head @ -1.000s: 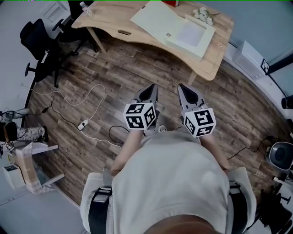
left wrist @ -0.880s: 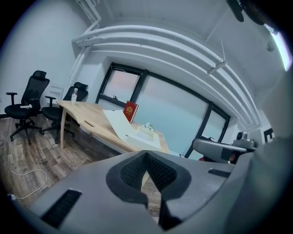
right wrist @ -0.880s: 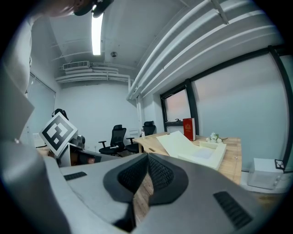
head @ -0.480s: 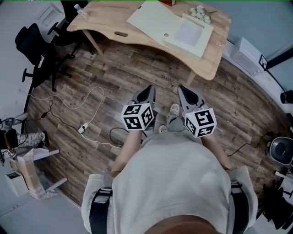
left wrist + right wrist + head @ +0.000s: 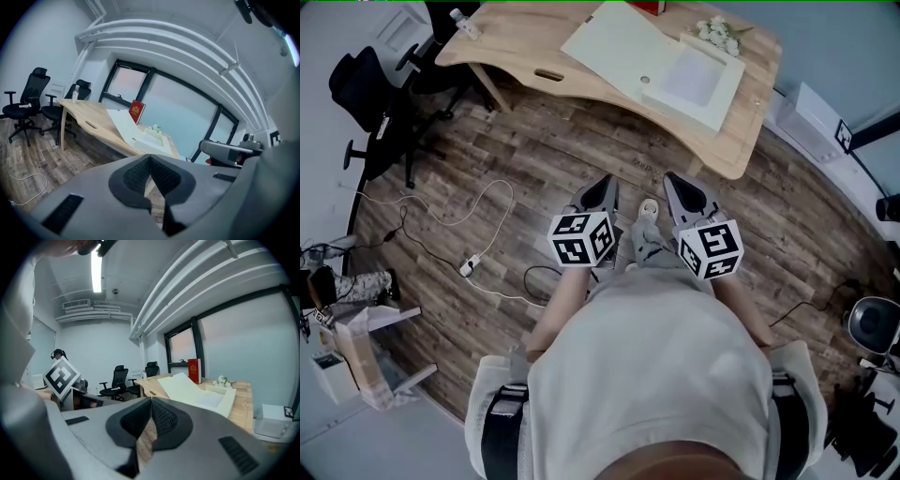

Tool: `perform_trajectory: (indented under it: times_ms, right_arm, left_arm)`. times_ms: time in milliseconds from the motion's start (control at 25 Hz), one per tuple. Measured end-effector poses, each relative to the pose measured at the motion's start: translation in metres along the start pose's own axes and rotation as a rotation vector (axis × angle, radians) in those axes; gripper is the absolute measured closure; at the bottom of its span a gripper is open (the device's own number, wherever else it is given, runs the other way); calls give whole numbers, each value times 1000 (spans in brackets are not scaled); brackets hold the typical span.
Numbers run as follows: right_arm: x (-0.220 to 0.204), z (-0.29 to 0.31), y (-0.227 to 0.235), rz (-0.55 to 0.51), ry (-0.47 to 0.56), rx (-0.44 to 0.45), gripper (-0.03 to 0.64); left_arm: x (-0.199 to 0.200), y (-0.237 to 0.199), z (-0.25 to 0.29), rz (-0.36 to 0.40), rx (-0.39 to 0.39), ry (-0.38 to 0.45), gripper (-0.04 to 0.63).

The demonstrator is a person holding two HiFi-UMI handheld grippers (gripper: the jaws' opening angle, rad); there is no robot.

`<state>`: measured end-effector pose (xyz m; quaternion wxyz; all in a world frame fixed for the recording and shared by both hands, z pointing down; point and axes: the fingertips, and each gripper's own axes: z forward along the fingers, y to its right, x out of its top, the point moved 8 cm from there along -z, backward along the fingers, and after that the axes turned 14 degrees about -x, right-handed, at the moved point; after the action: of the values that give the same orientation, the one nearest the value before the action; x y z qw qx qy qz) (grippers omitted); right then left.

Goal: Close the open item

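A pale cream box [image 5: 692, 79] lies on the wooden table [image 5: 534, 52] with its flat lid [image 5: 614, 39] folded open to the left. Both grippers are held over the floor, well short of the table and apart from the box. My left gripper [image 5: 604, 184] is shut with nothing in it, and my right gripper [image 5: 677, 181] is the same. In the left gripper view the shut jaws [image 5: 150, 157] point towards the box [image 5: 153, 138]. In the right gripper view the jaws [image 5: 151, 400] also meet, with the box [image 5: 216, 399] and lid [image 5: 183, 385] beyond them.
A red book [image 5: 649, 6] stands at the table's back, with white flowers [image 5: 718, 32] beside the box and a bottle [image 5: 467, 22] at the left end. Black office chairs [image 5: 367, 86] stand left. A cable and power strip [image 5: 471, 258] lie on the floor. The person's shoe [image 5: 648, 212] shows between the grippers.
The person has stepped forward: a shoe now shows between the grippers and the table sits slightly nearer. Both grippers stayed shut and level.
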<state>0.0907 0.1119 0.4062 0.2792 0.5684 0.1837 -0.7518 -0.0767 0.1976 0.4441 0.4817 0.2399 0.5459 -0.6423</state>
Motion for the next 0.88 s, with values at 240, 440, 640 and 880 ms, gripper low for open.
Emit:
perform_trajectory:
  times_ms: [240, 440, 640, 880]
  right_arm:
    - [7, 33, 14, 12, -9, -2, 597]
    - [17, 63, 28, 16, -13, -12, 597]
    - [29, 89, 43, 11, -14, -21, 597]
    - [42, 114, 65, 3, -15, -27, 597]
  left_arm:
    - [19, -18, 29, -3, -4, -11, 575]
    - [40, -33, 52, 1, -4, -14, 575]
    - [59, -46, 75, -14, -6, -12, 575]
    - [82, -54, 104, -13, -12, -4, 575]
